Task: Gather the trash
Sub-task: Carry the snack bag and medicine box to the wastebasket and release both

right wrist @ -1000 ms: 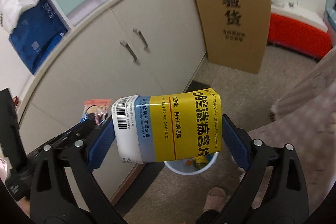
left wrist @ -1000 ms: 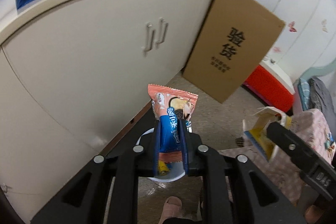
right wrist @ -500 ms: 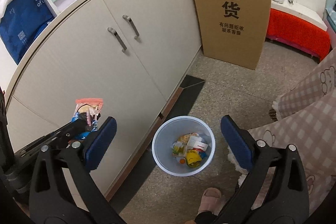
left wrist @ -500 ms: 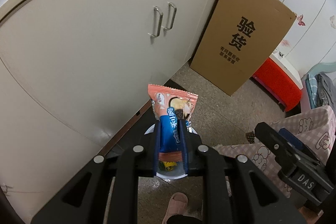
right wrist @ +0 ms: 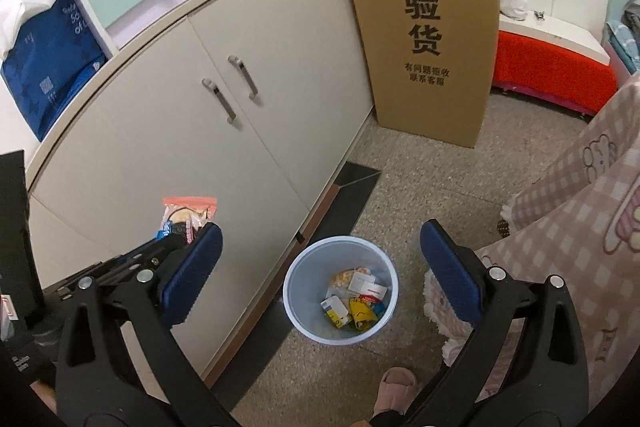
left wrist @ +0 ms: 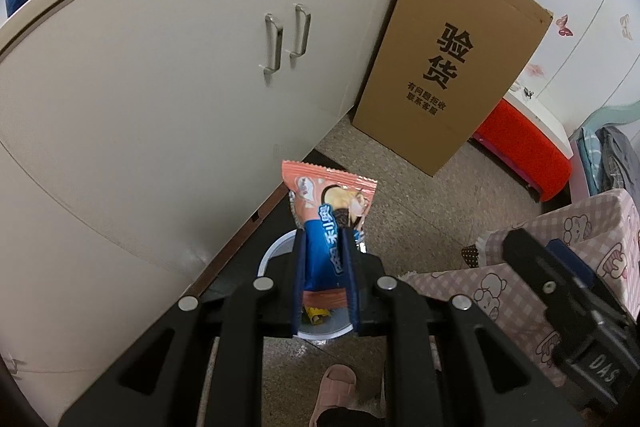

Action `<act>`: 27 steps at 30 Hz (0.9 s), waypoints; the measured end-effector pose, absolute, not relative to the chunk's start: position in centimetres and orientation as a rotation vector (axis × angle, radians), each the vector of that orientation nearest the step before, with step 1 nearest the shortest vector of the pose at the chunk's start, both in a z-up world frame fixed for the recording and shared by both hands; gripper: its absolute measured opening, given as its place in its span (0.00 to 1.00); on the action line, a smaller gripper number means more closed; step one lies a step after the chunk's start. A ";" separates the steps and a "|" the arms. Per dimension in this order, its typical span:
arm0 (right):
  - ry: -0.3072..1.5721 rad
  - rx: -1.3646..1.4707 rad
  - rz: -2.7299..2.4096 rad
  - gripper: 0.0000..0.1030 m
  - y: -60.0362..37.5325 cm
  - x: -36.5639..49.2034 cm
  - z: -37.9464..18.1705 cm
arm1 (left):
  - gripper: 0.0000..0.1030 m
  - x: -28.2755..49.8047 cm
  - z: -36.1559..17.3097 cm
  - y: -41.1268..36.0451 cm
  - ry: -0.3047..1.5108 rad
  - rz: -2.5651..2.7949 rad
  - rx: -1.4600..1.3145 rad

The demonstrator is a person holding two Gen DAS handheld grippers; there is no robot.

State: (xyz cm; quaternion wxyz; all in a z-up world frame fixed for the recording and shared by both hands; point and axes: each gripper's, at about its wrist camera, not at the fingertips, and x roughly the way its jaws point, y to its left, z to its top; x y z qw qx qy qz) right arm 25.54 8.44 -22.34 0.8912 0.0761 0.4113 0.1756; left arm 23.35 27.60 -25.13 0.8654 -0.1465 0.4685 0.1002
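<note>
The left gripper point(left wrist: 326, 251) clamps its blue fingers point(left wrist: 299, 267) on a pink-and-blue foil snack wrapper point(left wrist: 330, 219), held upright above the pale blue round plastic waste bin point(right wrist: 296, 291) on the speckled floor point(right wrist: 432, 183). The right gripper point(right wrist: 320, 259) hangs over the same bin with fingers point(right wrist: 448, 263) spread wide and nothing between them. Discarded cartons already lie inside (the drop step appears half done); next, the wrapper likely needs centring over the rim before release. The bin sits just beside the cream cabinet doors point(right wrist: 192, 163), with a pink checked cloth point(right wrist: 572, 195) near its other side; open floor runs toward the tall brown cardboard box point(right wrist: 424, 27).
</note>
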 end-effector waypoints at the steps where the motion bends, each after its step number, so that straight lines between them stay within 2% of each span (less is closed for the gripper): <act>1: 0.847 0.163 0.361 0.94 8.2 25.5 -22.2 | 0.17 23.5 -25.1 27.4 0.984 0.208 -0.304; 12: 0.786 0.208 0.322 0.94 5.8 25.3 -21.0 | 0.18 25.4 -24.4 25.4 0.987 0.186 -0.272; 14: 0.786 0.213 0.315 0.94 5.3 25.3 -21.0 | 0.38 25.8 -24.3 25.2 0.983 0.186 -0.272; 15: 0.785 0.217 0.313 0.94 5.2 25.2 -20.9 | 0.66 26.0 -24.3 25.1 0.989 0.200 -0.270; 16: 0.784 0.222 0.312 0.94 5.0 25.2 -20.9 | 0.72 26.0 -24.2 25.1 0.984 0.223 -0.267; 27: 0.737 0.259 0.296 0.94 2.3 23.7 -18.6 | 0.72 24.6 -21.9 22.6 0.960 0.189 -0.268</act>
